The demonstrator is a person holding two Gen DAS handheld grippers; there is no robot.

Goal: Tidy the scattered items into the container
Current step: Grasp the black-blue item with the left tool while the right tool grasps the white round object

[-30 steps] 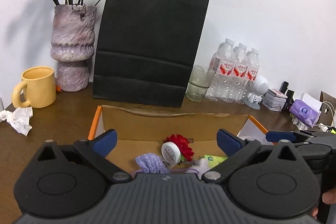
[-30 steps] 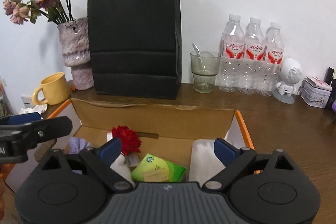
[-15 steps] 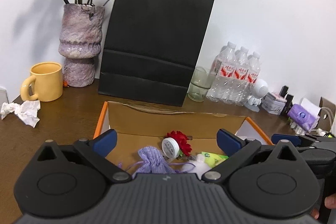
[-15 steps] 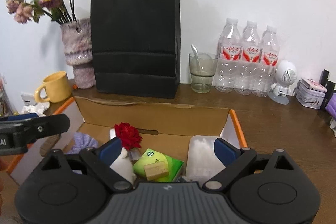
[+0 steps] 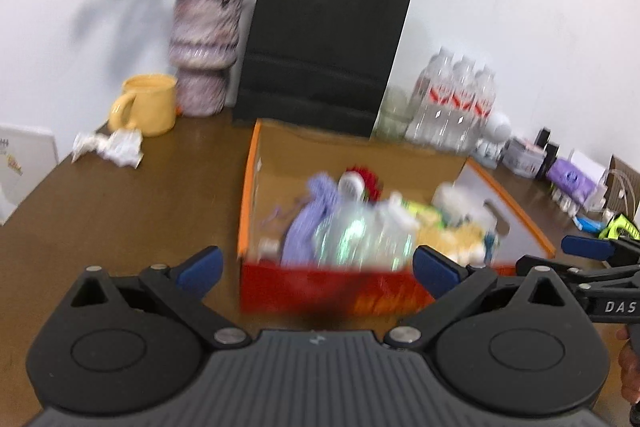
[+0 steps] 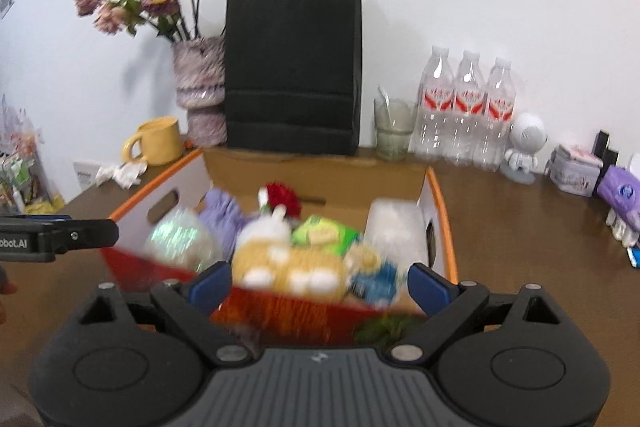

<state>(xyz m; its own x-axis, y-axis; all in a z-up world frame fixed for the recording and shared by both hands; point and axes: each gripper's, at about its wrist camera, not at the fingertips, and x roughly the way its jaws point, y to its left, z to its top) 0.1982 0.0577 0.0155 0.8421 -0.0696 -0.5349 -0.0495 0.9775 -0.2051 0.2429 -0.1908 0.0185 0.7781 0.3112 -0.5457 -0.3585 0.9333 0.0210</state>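
Note:
An orange-edged cardboard box [image 5: 249,187] [image 6: 442,211] stands on the brown table, seen blurred. It holds a purple knitted pouch [image 5: 312,215] [image 6: 222,215], a red flower [image 5: 370,179] [image 6: 284,197], a shiny clear bag [image 5: 356,231] [image 6: 176,235], a green packet [image 6: 322,233], a yellow plush [image 6: 288,267] and a white tub [image 6: 392,227]. My left gripper [image 5: 318,269] hangs open and empty before the box's near wall. My right gripper [image 6: 320,287] is open and empty too, just in front of the box. A dark green blurred thing [image 6: 384,329] lies outside the near wall.
Behind the box stand a black paper bag [image 5: 324,47], a vase of dried flowers [image 5: 204,47], a yellow mug [image 5: 148,105], a glass [image 6: 394,127] and three water bottles [image 6: 466,107]. Crumpled tissue [image 5: 112,147] lies at the left; small tins and a purple packet [image 6: 620,193] at the right.
Both grippers have drawn back and upward from over the box, so its red near wall and more of its contents now show. Both stay open and empty.

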